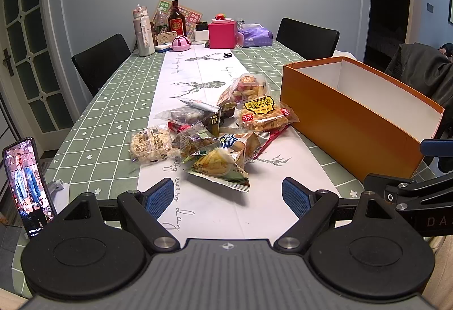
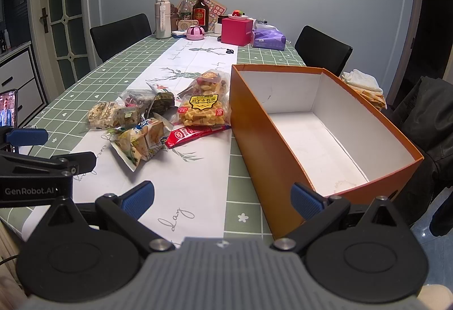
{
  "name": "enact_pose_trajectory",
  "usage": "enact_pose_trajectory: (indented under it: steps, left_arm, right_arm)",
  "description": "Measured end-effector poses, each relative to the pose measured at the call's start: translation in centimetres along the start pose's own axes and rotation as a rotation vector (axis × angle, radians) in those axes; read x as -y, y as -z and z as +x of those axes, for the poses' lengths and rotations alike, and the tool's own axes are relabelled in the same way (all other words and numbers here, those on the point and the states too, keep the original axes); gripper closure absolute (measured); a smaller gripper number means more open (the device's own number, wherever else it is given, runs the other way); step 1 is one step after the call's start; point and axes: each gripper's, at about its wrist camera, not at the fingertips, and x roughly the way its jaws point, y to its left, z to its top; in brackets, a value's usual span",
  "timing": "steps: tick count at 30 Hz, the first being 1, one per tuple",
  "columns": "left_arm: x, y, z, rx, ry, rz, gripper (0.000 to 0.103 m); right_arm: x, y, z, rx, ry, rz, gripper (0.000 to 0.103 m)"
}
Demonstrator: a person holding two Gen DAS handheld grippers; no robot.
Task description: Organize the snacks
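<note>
About nine snack packets point(image 1: 215, 131), one orange box point(image 2: 283, 140).

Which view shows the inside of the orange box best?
Right wrist: it looks down into the orange box, showing the bare white floor and all inner walls. Left wrist sees the box from the side, mostly its outer wall and far inner wall.

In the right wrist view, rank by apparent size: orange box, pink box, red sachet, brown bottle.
1. Orange box, largest by far, though nearest.
2. Pink box.
3. Red sachet and brown bottle look alike; the bottle sits far back, so no ranking.
</note>
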Motion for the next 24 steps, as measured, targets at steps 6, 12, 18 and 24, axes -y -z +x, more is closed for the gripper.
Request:
enact_pose_trajectory:
  steps: [6, 12, 18, 24]
  left_arm:
    - [0.05, 0.0, -0.07, 0.002, 0.001, 0.002, 0.002]
    - [0.11, -0.09, -0.24, 0.002, 0.001, 0.002, 0.002]
    - [0.11, -0.08, -0.23, 0.002, 0.0, 0.002, 0.002]
    - [0.1, -0.06, -0.24, 0.002, 0.001, 0.003, 0.002]
  right_arm:
    - [-0.03, -0.01, 0.0, 0.001, 0.001, 0.0, 0.003]
    - [-0.03, -0.02, 0.0, 0.0, 0.001, -0.001, 0.003]
    - [-0.05, 0.06, 0.07, -0.002, 0.001, -0.001, 0.003]
    - [-0.11, 0.17, 0.01, -0.001, 0.003, -0.001, 0.003]
